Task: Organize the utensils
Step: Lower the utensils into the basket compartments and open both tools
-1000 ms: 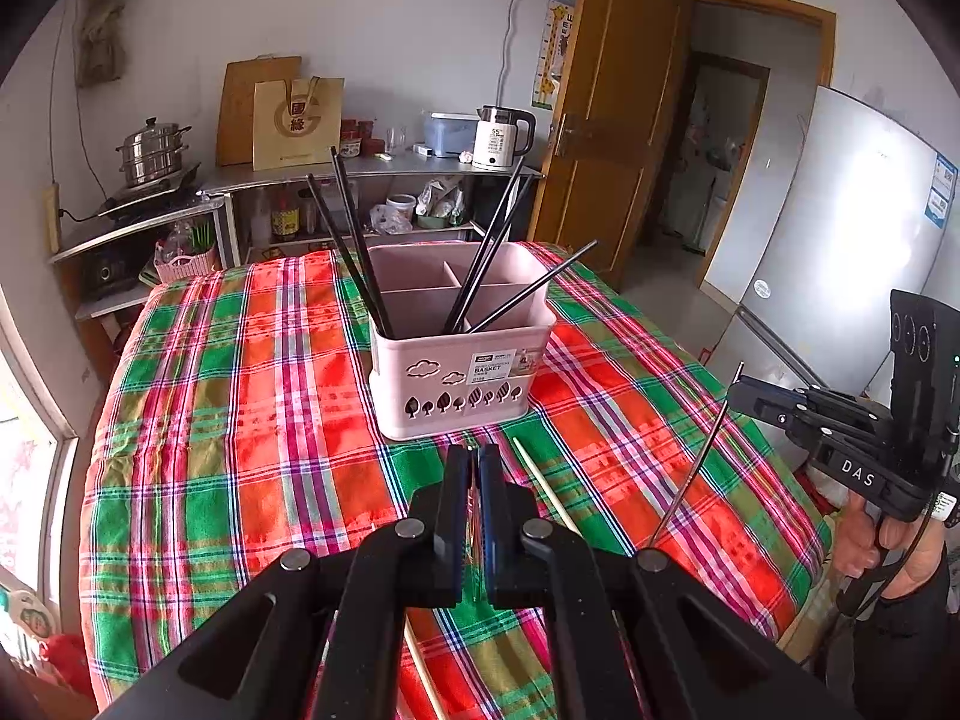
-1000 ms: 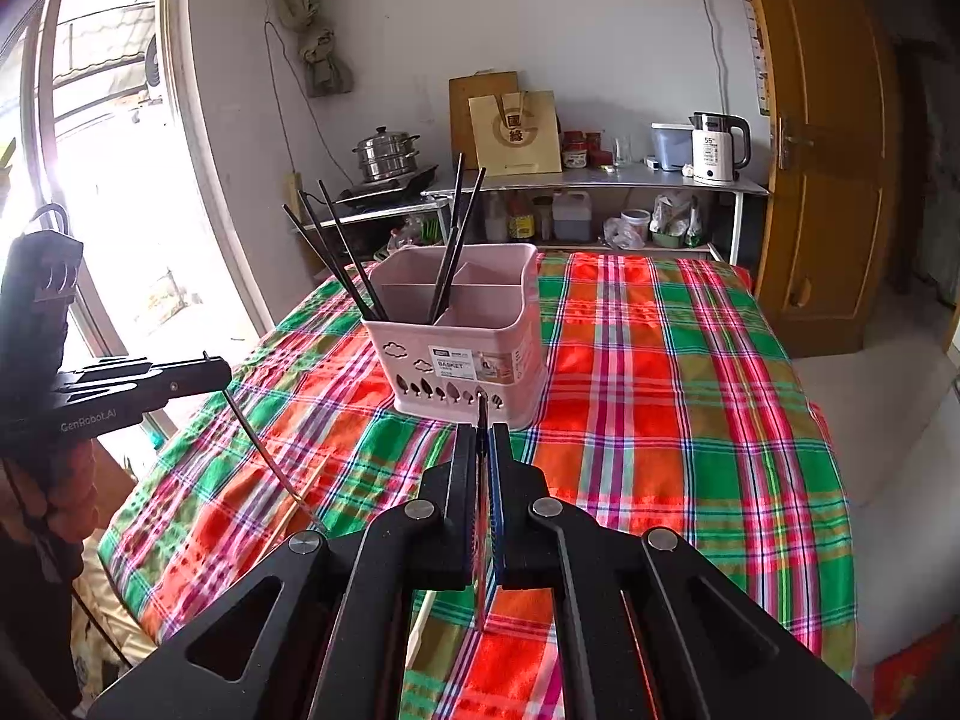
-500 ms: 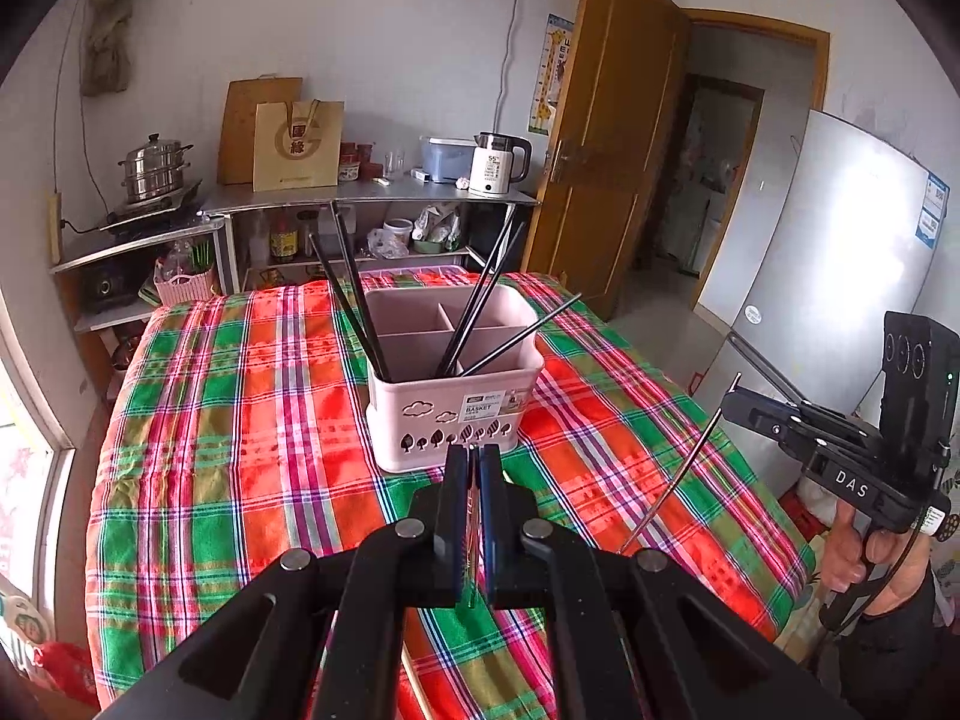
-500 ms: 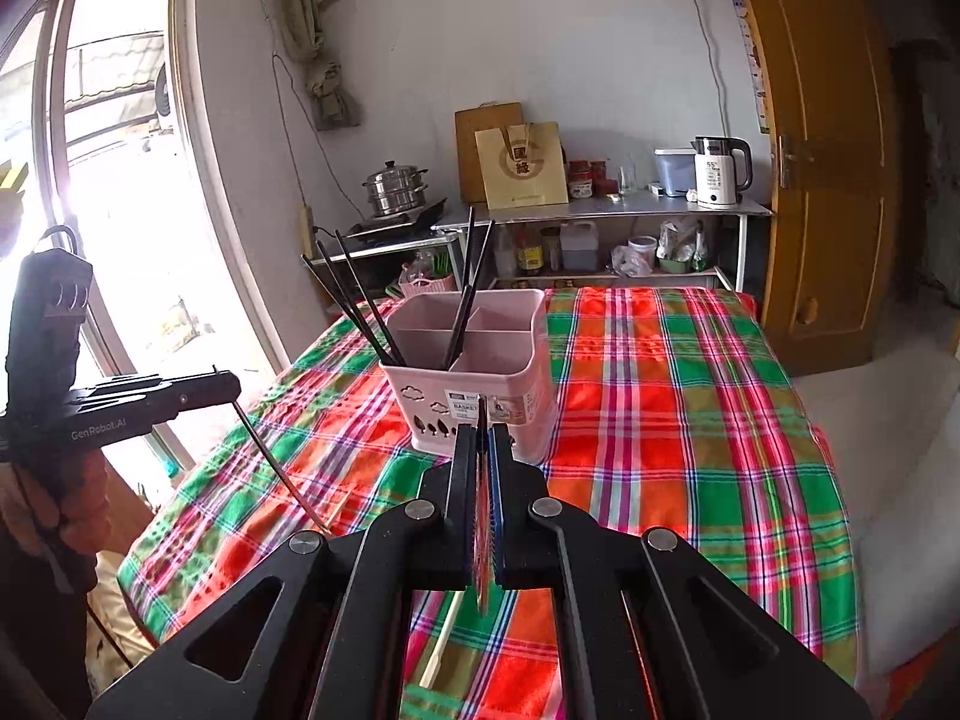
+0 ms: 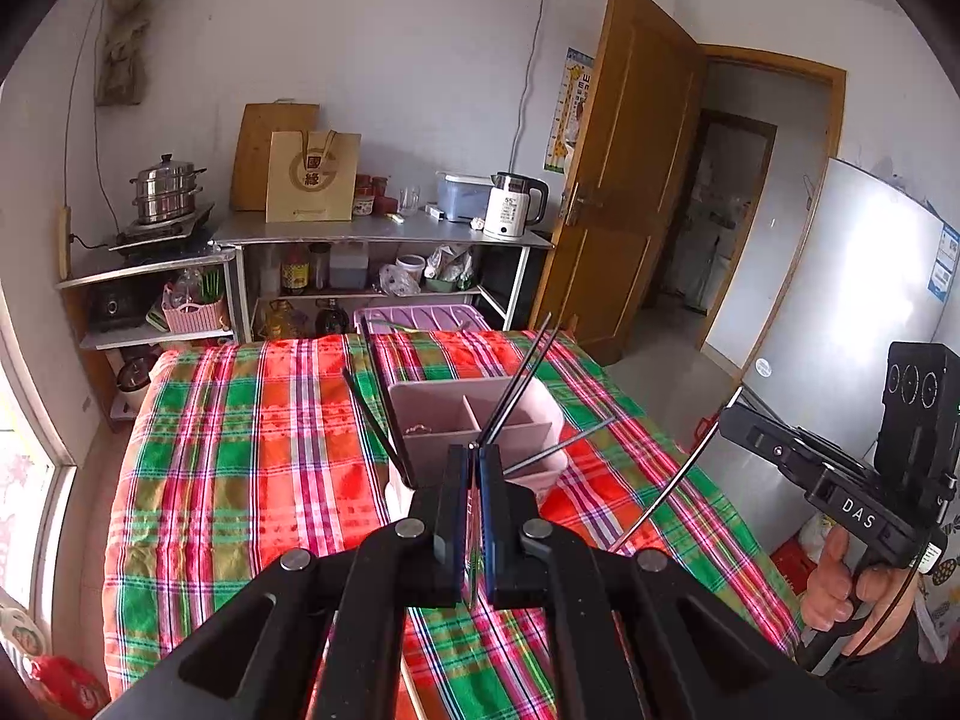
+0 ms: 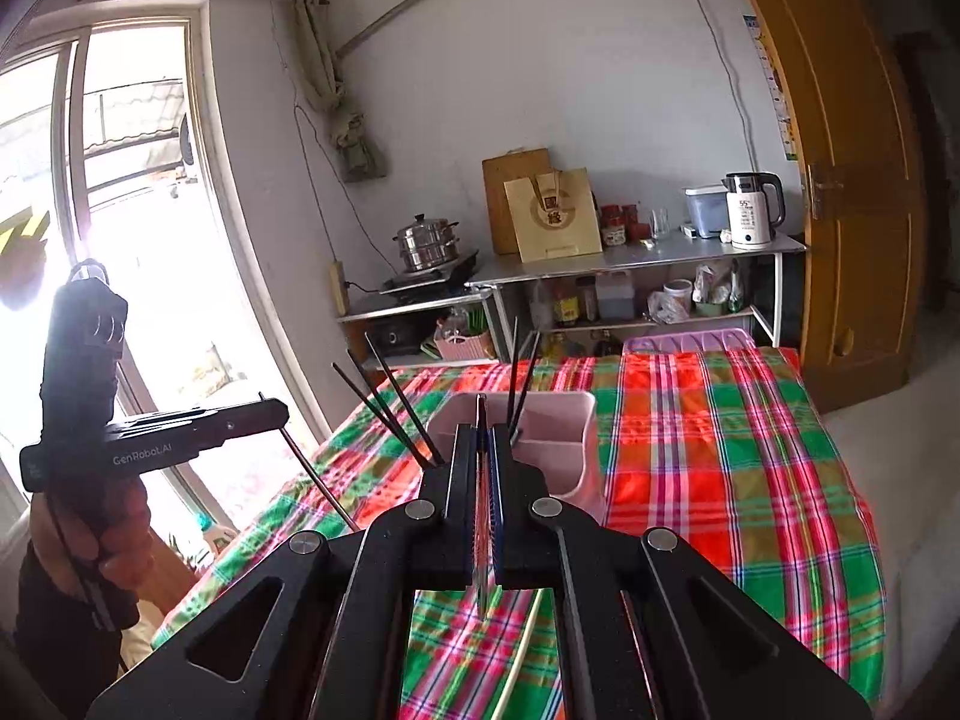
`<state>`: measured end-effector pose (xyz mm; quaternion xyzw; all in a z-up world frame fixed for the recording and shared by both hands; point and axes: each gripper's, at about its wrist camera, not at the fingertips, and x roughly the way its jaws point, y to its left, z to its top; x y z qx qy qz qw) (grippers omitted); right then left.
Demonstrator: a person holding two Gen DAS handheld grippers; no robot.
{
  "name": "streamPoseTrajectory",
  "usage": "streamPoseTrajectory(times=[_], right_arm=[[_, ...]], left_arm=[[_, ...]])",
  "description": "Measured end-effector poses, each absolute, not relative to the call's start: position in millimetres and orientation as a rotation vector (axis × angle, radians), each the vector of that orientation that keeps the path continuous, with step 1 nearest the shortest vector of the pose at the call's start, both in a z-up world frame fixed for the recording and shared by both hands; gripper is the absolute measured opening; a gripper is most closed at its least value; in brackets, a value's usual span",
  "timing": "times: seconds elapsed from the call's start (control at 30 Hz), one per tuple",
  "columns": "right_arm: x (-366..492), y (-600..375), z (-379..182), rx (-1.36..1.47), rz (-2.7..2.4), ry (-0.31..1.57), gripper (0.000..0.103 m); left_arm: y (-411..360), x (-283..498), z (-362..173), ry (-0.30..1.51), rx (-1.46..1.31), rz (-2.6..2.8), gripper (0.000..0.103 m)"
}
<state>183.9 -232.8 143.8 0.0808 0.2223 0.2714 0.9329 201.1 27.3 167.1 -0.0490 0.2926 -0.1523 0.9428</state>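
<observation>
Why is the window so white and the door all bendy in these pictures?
In the right wrist view the window is blown out by daylight, so nothing outside shows clearly, and the left gripper looks dark against it. In both views the fisheye lens bends straight edges: the door curves, and the corners go black.

Bright daylight from the blown-out window (image 6: 138, 276); sharp frames, fisheye-bent, dark-cornered edges

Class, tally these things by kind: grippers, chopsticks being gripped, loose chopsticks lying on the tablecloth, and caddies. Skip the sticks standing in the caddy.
Grippers: 2, the left gripper and the right gripper
Gripped chopsticks: 2, the left chopstick and the right chopstick
Loose on the cloth: 1, the pale chopstick
Caddies: 1, the pink caddy
Total: 6
</observation>
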Motion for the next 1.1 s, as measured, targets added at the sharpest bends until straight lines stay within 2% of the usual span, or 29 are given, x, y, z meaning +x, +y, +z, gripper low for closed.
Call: streamPoseTrajectory(times=[0.43,0.93,1.1], right_arm=[[230.1,-209.5,178.4,0.189,0.566,0.383,0.003],[273.9,-178.3,149.2,0.172,0.541,0.425,0.003],[279.3,-179.1,146.3,0.172,0.535,0.434,0.003]], left_arm=[[44.0,250.8,201.5,0.512,-0.15,-0.305,0.003],[39.5,292.7,169.9,0.534,-0.163,-0.308,0.003],[41.4,299.6,181.7,0.512,-0.177,-0.317,0.003]])
